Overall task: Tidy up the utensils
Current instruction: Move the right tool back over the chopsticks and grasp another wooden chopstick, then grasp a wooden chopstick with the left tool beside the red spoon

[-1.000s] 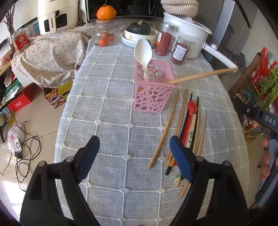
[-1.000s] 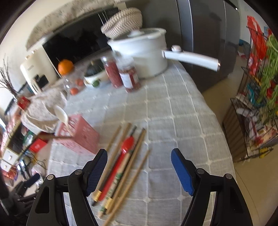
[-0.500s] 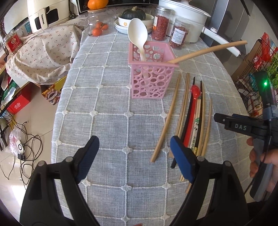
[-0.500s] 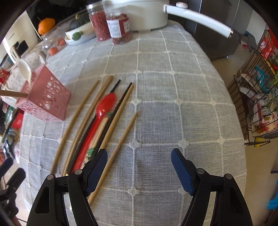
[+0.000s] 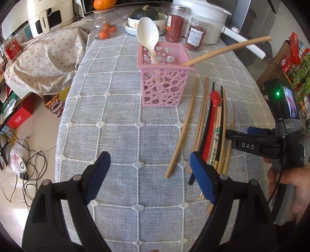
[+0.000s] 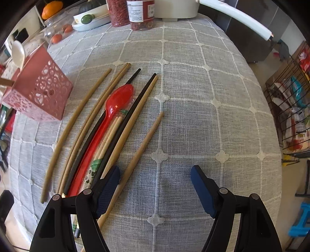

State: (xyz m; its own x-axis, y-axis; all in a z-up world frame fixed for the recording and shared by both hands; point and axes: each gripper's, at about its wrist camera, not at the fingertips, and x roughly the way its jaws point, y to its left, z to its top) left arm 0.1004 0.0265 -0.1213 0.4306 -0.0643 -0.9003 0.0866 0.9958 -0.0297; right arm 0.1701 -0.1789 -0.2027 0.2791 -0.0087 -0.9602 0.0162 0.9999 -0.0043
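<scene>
Right gripper positioned over the outermost chopstick.

The lone wooden chopstick (image 6: 143,147) lies apart from the utensil bundle (image 6: 100,131), on the side away from the pink basket (image 6: 38,93). Its long axis runs between the fingers of the right gripper (image 6: 155,186), close against the basket-side finger. The jaws have just been closing, pads not yet pressing. The left gripper (image 5: 149,172) hangs open and empty; the right hand is nearer.

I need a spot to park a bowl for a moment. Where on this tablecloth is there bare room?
Free: the grey cloth left of the pink basket, and the stretch right of the lone wooden chopstick up to the jars. Crowded: the utensil row beside the basket, and the far end.
</scene>
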